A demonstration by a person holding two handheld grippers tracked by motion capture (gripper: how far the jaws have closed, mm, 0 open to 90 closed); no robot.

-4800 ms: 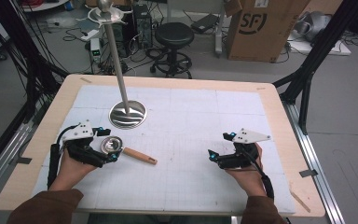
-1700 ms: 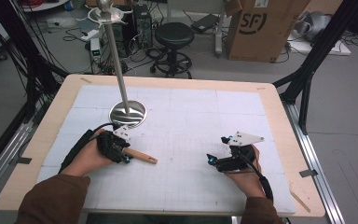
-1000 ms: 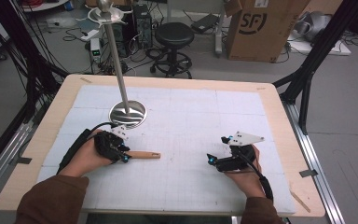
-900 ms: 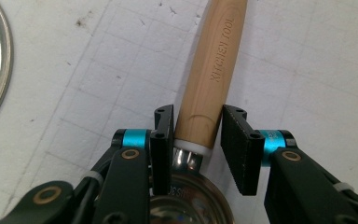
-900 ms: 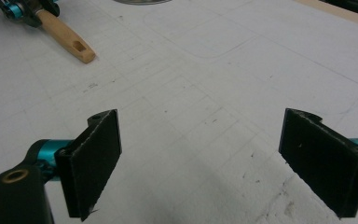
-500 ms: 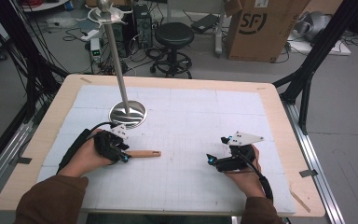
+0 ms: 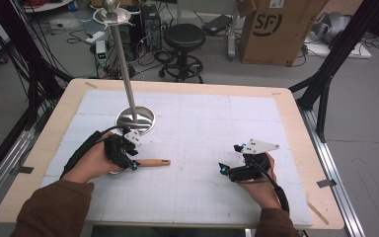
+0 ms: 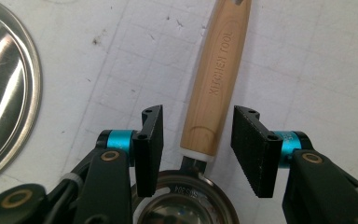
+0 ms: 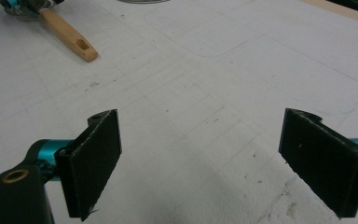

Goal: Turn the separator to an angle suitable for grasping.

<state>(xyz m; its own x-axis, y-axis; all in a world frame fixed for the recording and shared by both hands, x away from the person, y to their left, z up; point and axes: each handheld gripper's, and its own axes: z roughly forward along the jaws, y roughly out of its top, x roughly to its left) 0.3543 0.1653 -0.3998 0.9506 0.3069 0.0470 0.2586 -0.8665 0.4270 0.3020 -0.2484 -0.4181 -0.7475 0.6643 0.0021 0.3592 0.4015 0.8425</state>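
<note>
The jaws of the left gripper (image 8: 196, 149) have just been opening and now stand apart on either side of the wooden handle (image 8: 216, 79) of a small metal strainer (image 8: 186, 200), with a gap visible between each black pad and the wood, so nothing is gripped. The handle, printed with the words KITCHEN TOOL, runs straight out ahead between the jaws, while the strainer's round steel bowl lies just behind them, close under the gripper body. Off to one side of these jaws lies the shiny round base (image 8: 4, 88) of a metal stand (image 7: 123, 64), well clear of the handle. In the high view the left gripper (image 7: 128, 159) sits over the strainer bowl on the white gridded table (image 7: 202, 118). The jaws of the right gripper (image 9: 214, 163) are spread wide and released, with bare table between them; the strainer's handle (image 9: 70, 35) lies far ahead of them and to one side, well apart.
</note>
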